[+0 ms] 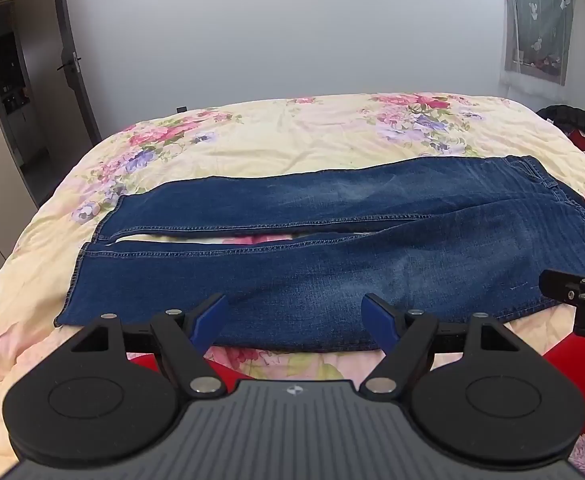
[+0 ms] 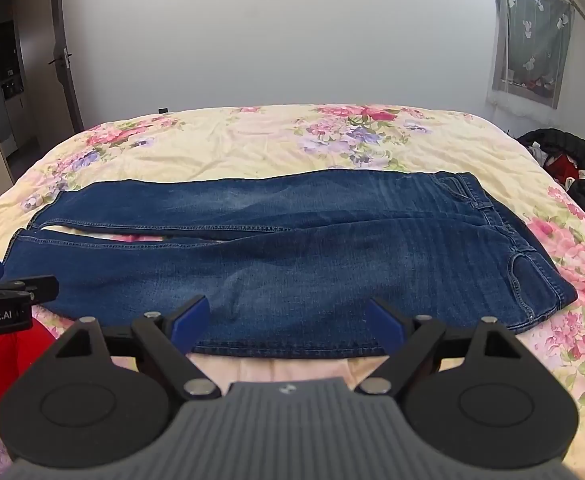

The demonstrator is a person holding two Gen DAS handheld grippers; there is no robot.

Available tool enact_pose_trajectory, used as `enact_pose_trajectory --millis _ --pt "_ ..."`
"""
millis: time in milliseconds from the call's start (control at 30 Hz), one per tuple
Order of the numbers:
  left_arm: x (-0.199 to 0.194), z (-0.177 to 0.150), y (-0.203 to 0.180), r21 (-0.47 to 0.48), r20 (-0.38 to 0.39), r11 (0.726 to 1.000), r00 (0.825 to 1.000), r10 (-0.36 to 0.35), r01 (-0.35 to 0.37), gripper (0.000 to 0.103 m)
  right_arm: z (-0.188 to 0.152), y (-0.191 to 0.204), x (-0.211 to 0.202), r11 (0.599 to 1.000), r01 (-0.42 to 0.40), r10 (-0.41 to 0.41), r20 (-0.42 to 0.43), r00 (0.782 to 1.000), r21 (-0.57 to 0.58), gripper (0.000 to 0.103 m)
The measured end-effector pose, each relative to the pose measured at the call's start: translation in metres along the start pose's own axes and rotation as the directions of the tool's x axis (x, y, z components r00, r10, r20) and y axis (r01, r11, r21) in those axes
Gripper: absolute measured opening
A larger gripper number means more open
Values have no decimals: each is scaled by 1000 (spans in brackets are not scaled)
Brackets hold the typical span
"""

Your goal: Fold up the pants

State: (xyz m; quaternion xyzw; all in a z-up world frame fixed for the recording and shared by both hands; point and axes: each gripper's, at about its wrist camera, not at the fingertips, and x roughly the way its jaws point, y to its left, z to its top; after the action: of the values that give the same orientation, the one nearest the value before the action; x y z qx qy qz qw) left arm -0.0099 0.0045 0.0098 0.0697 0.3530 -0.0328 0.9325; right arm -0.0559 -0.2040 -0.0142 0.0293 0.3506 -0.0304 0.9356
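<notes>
Your left tool (image 1: pixel 294 322) and right tool (image 2: pixel 288 322) hover with jaws spread wide and nothing between them, over the near edge of the jeans (image 1: pixel 332 248) lying flat across the floral bed (image 1: pixel 292 132).

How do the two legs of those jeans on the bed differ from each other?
The near leg lies closest to the grippers, its hem reaching further out to the left; the far leg sits behind it, its hem a little short of that. The far leg shows a pale faded patch in the middle; the near leg looks darker there. Both are blue denim, lie flat on the floral bedcover, join at the waist on the right and part slightly toward the hems.
</notes>
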Motion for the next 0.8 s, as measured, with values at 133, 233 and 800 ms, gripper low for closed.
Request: enact_pose_trajectory --millis 133,233,800 --pt "0 0 0 0 0 1000 1000 -1 1 89 1 -1 -1 1000 2 -2 3 1000 -1 82" --pt "0 0 0 1 1 1000 1000 0 0 89 0 0 -1 1000 5 -5 2 1000 0 82" --pt "-4 -2 1 -5 6 1000 1000 0 0 89 -2 -3 -4 1000 9 -9 12 1000 7 82"
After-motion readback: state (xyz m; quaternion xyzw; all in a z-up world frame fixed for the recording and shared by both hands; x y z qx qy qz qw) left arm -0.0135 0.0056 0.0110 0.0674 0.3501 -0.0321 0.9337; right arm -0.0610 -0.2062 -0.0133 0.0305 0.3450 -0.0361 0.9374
